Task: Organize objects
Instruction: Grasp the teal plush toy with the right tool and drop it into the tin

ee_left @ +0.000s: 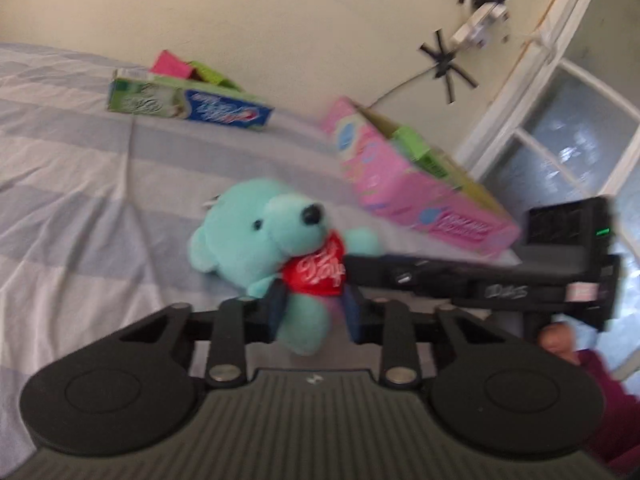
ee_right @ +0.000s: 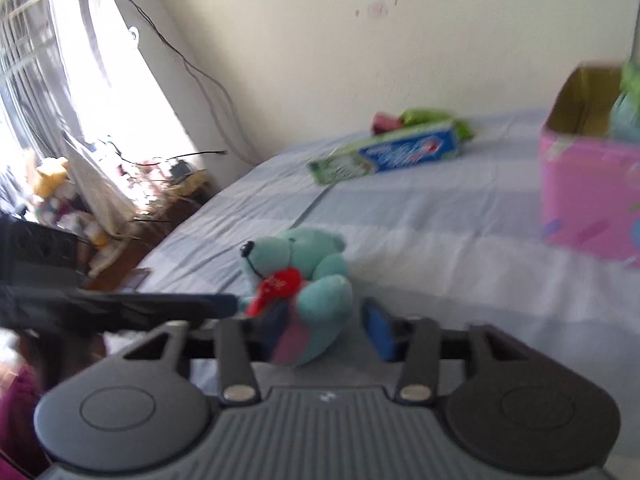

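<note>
Left wrist view: the left gripper [ee_left: 314, 314] has its fingers [ee_left: 276, 312] clamped on the lower body of a small turquoise plush bear [ee_left: 260, 240], one blue pad on each side of its leg. The bear lies on a bed with a pale blue and white striped sheet [ee_left: 80, 200] and holds a red satin heart [ee_left: 316, 268] with white cursive writing (too blurred to read). The right gripper [ee_left: 352, 264] reaches in from the right, its black finger tip touching the bear beside the heart; a white scrawl on its body cannot be made out. Behind the bear lies a long pink cardboard box [ee_left: 404, 188], open on top, with a green item [ee_left: 420, 148] inside. Further back lies a green, white and blue toothpaste carton [ee_left: 188, 104], its lettering unreadable.

Right wrist view: the right gripper [ee_right: 326, 328] has the bear [ee_right: 316, 276] between its fingers [ee_right: 378, 332]. The left-hand pad presses the bear's side, while the blue right-hand pad stands just clear of it, so the fingers are apart. The left gripper [ee_right: 232, 304] comes in from the left edge, meeting the bear at the heart [ee_right: 276, 288]. The pink box [ee_right: 592, 192] stands on the sheet [ee_right: 440, 220] at far right, well apart from the bear, and the toothpaste carton [ee_right: 392, 152] lies near the wall.
</note>
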Demonstrator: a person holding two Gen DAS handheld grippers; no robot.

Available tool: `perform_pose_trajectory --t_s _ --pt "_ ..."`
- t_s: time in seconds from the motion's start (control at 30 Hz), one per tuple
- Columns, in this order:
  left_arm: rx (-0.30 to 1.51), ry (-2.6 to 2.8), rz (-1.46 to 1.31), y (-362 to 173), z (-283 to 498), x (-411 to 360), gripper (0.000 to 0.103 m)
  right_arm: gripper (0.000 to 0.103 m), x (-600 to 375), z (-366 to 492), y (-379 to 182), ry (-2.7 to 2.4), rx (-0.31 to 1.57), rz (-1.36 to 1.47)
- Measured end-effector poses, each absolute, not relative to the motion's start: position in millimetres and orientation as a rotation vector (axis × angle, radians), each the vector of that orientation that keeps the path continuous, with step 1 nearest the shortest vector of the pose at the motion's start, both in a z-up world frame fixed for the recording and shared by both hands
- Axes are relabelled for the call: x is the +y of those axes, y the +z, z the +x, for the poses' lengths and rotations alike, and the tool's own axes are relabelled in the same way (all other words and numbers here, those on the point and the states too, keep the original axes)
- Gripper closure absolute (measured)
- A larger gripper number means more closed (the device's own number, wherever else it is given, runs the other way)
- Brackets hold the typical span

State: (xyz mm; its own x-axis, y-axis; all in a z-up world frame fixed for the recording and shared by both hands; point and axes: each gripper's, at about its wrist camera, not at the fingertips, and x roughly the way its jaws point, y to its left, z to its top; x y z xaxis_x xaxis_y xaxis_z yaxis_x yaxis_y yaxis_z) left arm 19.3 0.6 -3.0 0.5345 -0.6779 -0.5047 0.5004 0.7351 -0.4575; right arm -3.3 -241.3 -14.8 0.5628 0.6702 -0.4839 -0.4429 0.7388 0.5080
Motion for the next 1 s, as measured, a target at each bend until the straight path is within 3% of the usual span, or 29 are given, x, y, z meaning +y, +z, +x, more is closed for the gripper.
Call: perform_pose_trajectory --t_s 0.2,0.4,0.6,0.87,1.0 --pt "0.667 -0.750 -0.245 28.6 22.6 -19.8 0.073 0.078 -238.2 -25.0 -3.0 0.646 0.596 0.300" --pt "0.571 -0.885 -0.121 71.0 44.8 -100.2 0.072 0.078 -291.3 -43.3 30.2 0.494 0.393 0.313" --pt "0.526 -0.956 -0.012 77.7 76.7 -176.7 0.072 0.078 -350.5 -29.8 46.2 0.283 0.294 0.329" --pt "0.645 -0.857 0.013 49.9 129.8 -214.6 0.072 0.079 -379.9 43.3 30.5 0.164 0.425 0.279" --pt "0.662 -0.812 0.018 48.4 138.4 -221.9 0.062 0.079 -378.5 80.0 21.7 0.060 0.513 0.213"
